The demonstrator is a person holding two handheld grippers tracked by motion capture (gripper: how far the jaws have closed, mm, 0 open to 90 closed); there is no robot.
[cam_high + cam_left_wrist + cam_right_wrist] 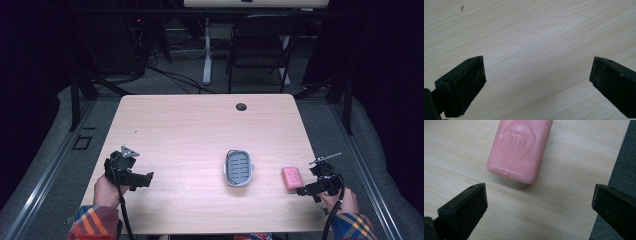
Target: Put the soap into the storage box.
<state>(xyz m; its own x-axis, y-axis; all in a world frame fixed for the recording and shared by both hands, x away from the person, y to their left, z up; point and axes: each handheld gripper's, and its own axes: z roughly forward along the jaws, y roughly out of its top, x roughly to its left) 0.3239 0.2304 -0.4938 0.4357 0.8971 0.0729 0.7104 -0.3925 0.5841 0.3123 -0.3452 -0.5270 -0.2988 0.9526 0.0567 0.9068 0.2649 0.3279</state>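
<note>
**Both grippers open; soap lies on table near right edge**

Left gripper [142,181]: held low over the table's [190,130] left front area, in the person's left hand [106,192]. In its own view [537,82] the two black jaws stand wide apart with nothing between them. The pads [470,86] are flat, matte, dusty rubber-like faces set in hard black blocks with small screw holes. Below them is bare pale wood-grain laminate, smooth, with fine streaks.

Table: rectangular top with rounded corners, light wood pattern, and a round cable hole [241,106] near the far edge.

Dish [238,167]: right of table centre, a rounded-rectangle grey tray with a pale rim and a slotted floor. It stands well apart from both grippers.

Soap [292,178]: a pink bar lying flat between the dish and the right gripper, near the table's right edge. In the right gripper view the soap [520,148] shows as a rounded block, surface flecked with white specks, with an embossed oval stamp whose lettering is not legible.

Right gripper [303,190]: held in the person's right hand [345,200] at the right front edge. Its jaws [539,205] are spread wide, empty, just short of the soap and not touching it. Dark grey carpet [624,157] shows beyond the table edge.
</note>
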